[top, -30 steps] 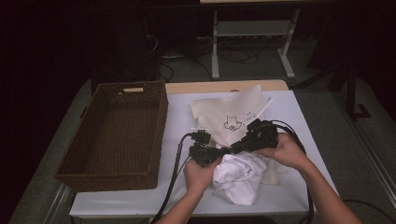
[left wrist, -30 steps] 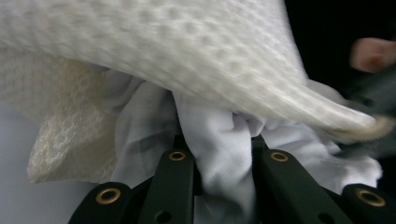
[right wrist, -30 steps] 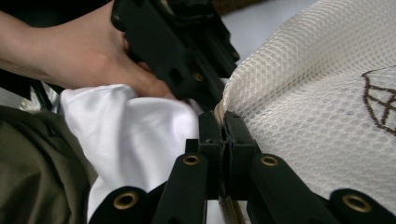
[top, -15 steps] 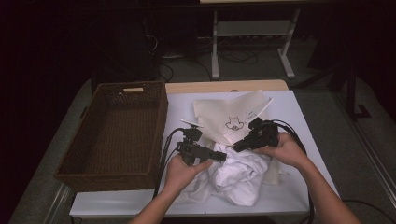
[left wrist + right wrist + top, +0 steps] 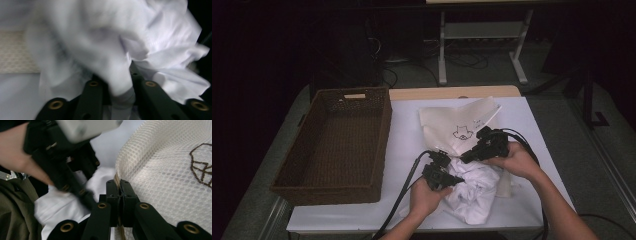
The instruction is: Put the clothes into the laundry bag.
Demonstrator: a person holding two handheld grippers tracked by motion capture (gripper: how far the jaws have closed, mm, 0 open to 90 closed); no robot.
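Note:
A crumpled white garment (image 5: 477, 192) lies at the table's front, its upper edge tucked against a cream mesh bag (image 5: 452, 120) with a brown drawing. My left gripper (image 5: 459, 179) points right into the garment. Its jaws have just been closing and now pinch a fold of the white cloth (image 5: 160, 50), as the left gripper view (image 5: 117, 83) shows. My right gripper (image 5: 463, 159) is shut on the mesh bag's seamed edge (image 5: 160, 170), its pads (image 5: 118, 185) pressed together over it. In the right gripper view the left gripper (image 5: 85, 195) works just beside it, over the white garment (image 5: 57, 207).
A dark brown wicker basket (image 5: 384, 145) stands at the left of the white table (image 5: 407, 130), with nothing in it. Black cables trail from both grippers toward the front edge. Beyond the table are a metal stand's legs and loose cords on the floor.
The left gripper drew back to the left with its jaws wide, then came right again into the white garment and closed on a fold. The right gripper stayed put on the bag's edge.

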